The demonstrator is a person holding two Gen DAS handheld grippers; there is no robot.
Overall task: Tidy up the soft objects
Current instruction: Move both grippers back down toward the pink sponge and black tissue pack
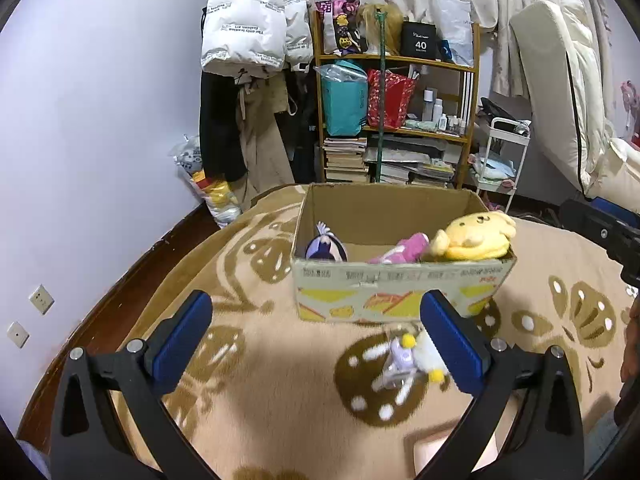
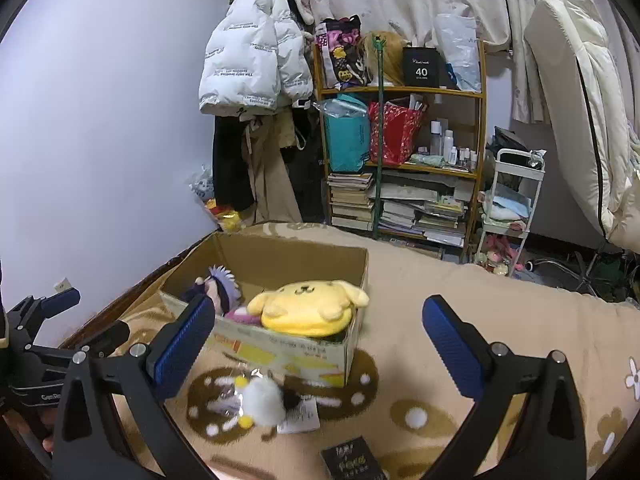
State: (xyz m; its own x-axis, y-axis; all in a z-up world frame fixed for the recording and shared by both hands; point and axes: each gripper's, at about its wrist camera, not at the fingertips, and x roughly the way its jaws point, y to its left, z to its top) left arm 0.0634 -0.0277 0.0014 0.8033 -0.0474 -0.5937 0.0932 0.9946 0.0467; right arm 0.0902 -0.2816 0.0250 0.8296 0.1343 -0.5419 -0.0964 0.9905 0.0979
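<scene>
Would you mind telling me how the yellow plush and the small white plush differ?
The yellow plush lies inside the box, against its right end; the white plush lies on the blanket in front of the box. The yellow plush looks clearly larger. The white plush appears to have a paper tag; none shows on the yellow plush. Neither is held.

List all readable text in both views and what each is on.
"40": black box on the top shelf; the smaller line under it is too small.
"The only leading fashion art": repeated print on the white puffer jacket, upside down, partly legible.
Cardboard box: printing on the front is blurred.
Dark booklet and paper tag on the blanket: unreadable.
</scene>
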